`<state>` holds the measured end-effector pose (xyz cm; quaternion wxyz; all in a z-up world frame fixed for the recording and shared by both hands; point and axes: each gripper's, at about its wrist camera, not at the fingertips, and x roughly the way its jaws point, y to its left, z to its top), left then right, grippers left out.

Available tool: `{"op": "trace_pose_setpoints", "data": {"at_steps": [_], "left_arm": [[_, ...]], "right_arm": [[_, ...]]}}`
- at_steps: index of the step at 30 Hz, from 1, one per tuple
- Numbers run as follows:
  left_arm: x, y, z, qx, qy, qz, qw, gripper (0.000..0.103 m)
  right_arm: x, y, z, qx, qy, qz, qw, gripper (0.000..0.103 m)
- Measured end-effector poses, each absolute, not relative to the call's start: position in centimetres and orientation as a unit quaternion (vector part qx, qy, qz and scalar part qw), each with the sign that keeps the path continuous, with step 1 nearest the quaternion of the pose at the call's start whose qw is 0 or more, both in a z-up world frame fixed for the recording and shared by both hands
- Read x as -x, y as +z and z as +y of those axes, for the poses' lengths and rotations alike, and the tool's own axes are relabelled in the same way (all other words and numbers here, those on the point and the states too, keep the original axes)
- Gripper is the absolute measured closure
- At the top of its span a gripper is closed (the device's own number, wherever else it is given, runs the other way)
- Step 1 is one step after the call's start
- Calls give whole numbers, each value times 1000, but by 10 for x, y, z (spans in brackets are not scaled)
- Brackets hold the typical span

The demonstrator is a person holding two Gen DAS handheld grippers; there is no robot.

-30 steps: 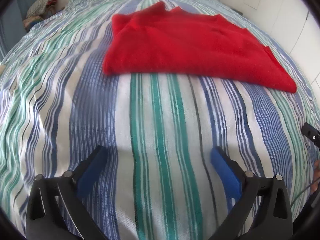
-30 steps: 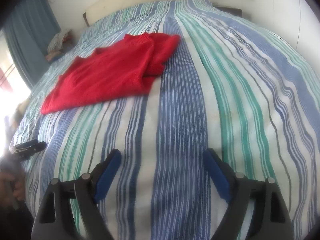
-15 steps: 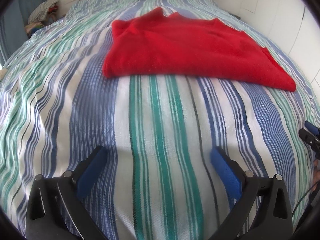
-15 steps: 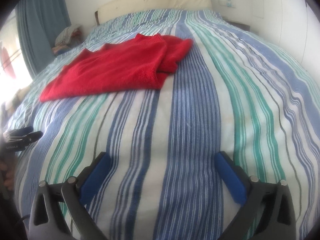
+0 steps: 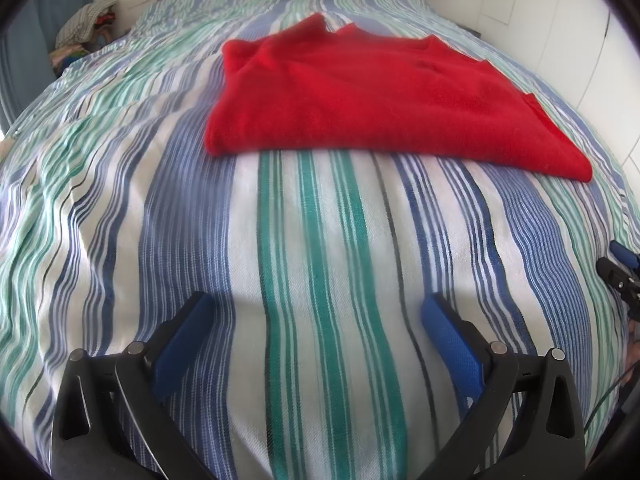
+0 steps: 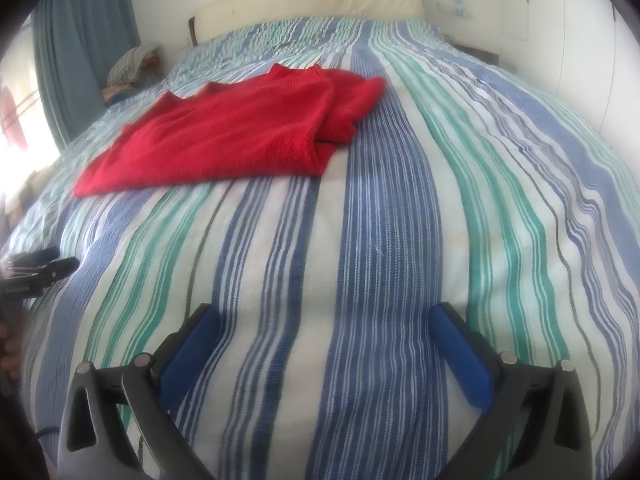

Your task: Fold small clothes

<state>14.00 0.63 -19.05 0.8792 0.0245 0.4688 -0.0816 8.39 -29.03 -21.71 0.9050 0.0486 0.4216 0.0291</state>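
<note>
A red sweater (image 5: 372,96) lies folded flat on the striped bedspread (image 5: 320,264), far ahead of both grippers. In the right wrist view the same sweater (image 6: 240,132) lies ahead to the left, its sleeve bunched at the right end. My left gripper (image 5: 316,312) hangs open over bare bedspread, nothing between its blue pads. My right gripper (image 6: 326,320) is open wide above the bedspread (image 6: 380,240), also empty. Each gripper shows at the edge of the other's view: the right gripper's tip (image 5: 618,268) and the left gripper's tip (image 6: 36,270).
A cream headboard (image 6: 312,0) stands at the far end of the bed. A blue curtain (image 6: 80,40) and a heap of clothes (image 6: 136,64) are at the far left. White wall panels (image 5: 580,52) run along the right side.
The right gripper's jaws have spread wider, and its view has rolled level. Both views now show more of the headboard end. The sweater has not moved.
</note>
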Motion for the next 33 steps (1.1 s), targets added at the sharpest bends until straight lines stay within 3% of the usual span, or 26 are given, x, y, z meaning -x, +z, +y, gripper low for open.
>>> {"op": "trace_pose_setpoints", "data": {"at_steps": [22, 26, 29, 33], "left_arm": [[-141, -186, 6, -27, -80, 477, 875, 0], [-143, -162, 13, -11, -88, 513, 854, 2], [-133, -128, 29, 5, -92, 488, 868, 2], [-121, -107, 45, 27, -71, 445, 892, 2]], "right_arm": [[-84, -217, -291, -48, 29, 422, 905, 0], [-86, -216, -290, -46, 26, 430, 901, 0], [-98, -201, -289, -46, 30, 466, 883, 1], [-127, -157, -305, -94, 61, 436, 893, 2]]}}
